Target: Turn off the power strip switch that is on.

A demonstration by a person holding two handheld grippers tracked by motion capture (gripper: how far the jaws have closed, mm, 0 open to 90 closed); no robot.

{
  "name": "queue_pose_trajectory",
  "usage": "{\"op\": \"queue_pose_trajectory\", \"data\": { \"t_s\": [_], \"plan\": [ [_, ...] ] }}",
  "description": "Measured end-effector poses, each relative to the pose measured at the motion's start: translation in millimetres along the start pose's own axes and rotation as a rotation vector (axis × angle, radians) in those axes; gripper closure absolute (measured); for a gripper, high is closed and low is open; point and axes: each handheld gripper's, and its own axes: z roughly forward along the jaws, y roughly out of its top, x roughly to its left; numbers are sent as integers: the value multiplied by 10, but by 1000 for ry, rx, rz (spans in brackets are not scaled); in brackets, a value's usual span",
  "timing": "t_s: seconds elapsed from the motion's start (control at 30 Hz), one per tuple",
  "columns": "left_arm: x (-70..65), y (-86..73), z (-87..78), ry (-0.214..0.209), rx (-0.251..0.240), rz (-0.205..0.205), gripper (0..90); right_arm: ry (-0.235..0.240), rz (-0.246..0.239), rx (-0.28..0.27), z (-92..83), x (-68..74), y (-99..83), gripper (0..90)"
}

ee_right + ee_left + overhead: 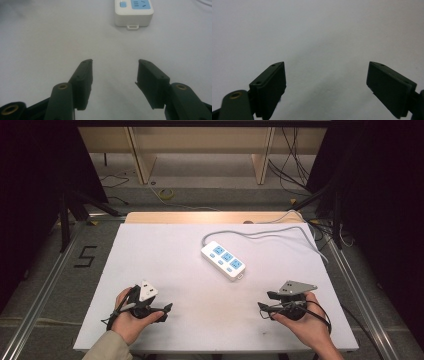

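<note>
A white power strip with three blue sockets lies at an angle in the middle of the white table board. Its grey cable runs off to the back right. My left gripper is held low near the front left edge; its jaws stand wide open over bare board. My right gripper is held near the front right edge, open with nothing between its jaws. In the right gripper view the near end of the power strip lies ahead of the jaws, well apart from them.
The board rests on a wooden table with a metal frame rail along each side. Loose cables lie on the floor behind. A "5" mark is on the floor at left.
</note>
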Motion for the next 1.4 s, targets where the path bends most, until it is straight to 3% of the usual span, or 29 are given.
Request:
{"op": "queue_pose_trajectory", "data": {
  "t_s": [0.4,0.63,0.9,1.4],
  "plan": [
    [-7,-25,0,-8,-1,-1,156,5,-20,-2,12,31,89,573],
    [0,-36,-3,-8,-2,-1,156,5,-49,-1,61,30,193,731],
    [-10,-37,-3,-7,-6,-1,156,-31,-31,22,117,-17,271,892],
    [-11,-34,-1,-2,-4,9,156,-57,-24,49,164,-59,377,900]
  ]
}}
